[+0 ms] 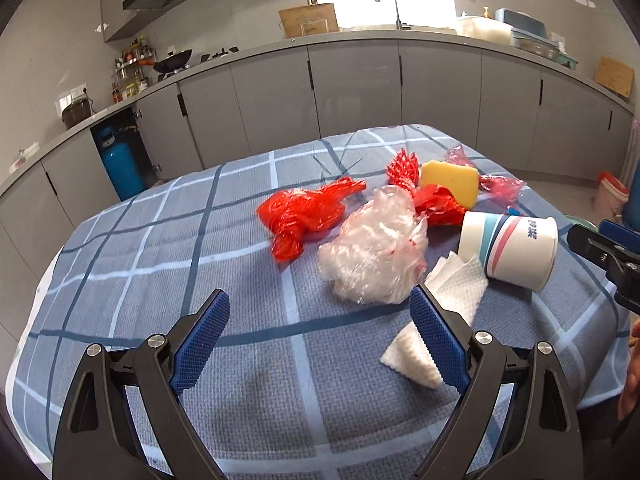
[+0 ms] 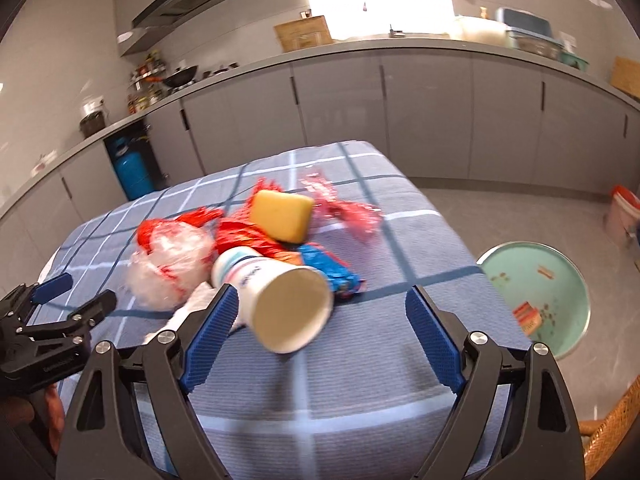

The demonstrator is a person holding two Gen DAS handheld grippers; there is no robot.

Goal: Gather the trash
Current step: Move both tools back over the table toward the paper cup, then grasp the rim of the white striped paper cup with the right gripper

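Green bin (image 2: 560, 264) on floor beside table, scraps (image 2: 528, 314) inside.

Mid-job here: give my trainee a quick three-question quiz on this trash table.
1. True or false: the paper cup stands upright.
2. What sits on the red wrapper behind the cup: A) yellow sponge B) fork C) bottle?
3. Fill in: both the left tool and the right tool are ____ and hold nothing.

Key: 1 false, it lies on its side on the checked cloth; 2 A; 3 open.
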